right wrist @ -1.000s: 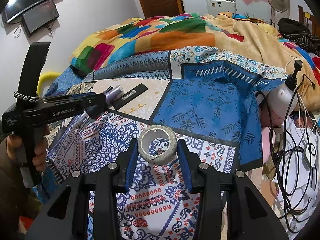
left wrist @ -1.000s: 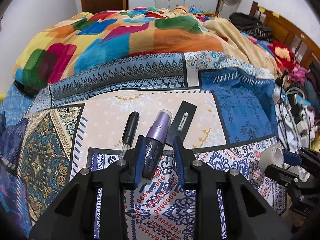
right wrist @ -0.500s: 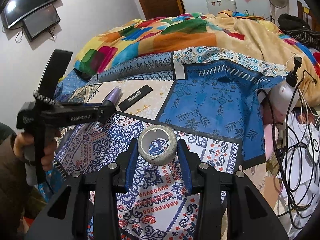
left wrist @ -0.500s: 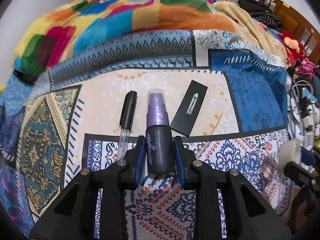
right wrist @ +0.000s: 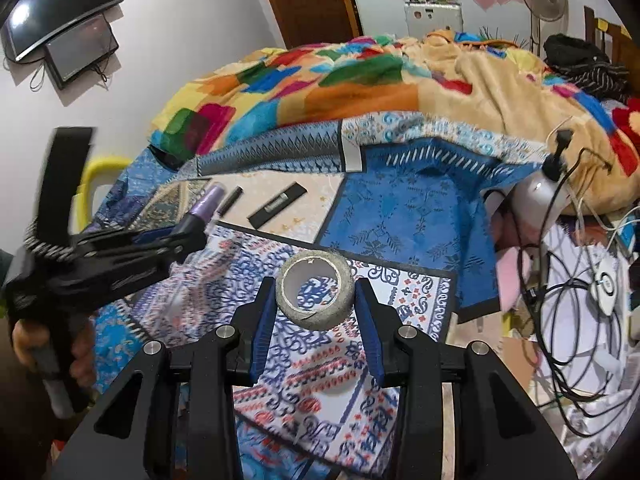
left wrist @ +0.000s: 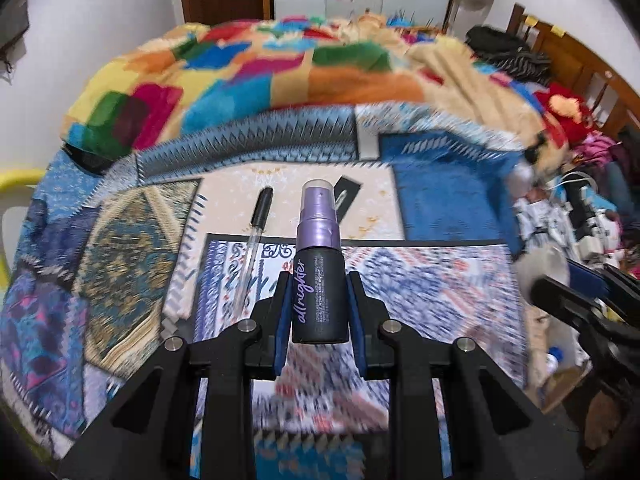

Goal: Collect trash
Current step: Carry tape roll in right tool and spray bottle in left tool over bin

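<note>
My left gripper [left wrist: 319, 312] is shut on a black and purple spray bottle [left wrist: 318, 276] and holds it lifted above the patterned bedspread [left wrist: 448, 288]; it also shows in the right wrist view [right wrist: 188, 236], where the bottle [right wrist: 206, 204] sticks out of it. My right gripper [right wrist: 315, 312] is shut on a grey tape roll [right wrist: 315, 294], held above the bed's near edge. A black-capped pen [left wrist: 256, 224] and a flat black card [right wrist: 277, 205] lie on the cream patch of the spread.
A heaped colourful blanket [left wrist: 256, 80] covers the far bed. A white pump bottle [right wrist: 540, 188] and tangled cables [right wrist: 568, 280] lie at the right bedside. A wooden headboard [left wrist: 576, 64] stands at the far right. A screen [right wrist: 80, 48] hangs on the left wall.
My left gripper closed on the spray bottle and lifted it off the bedspread, away from the pen and card. My right gripper kept holding the tape roll.
</note>
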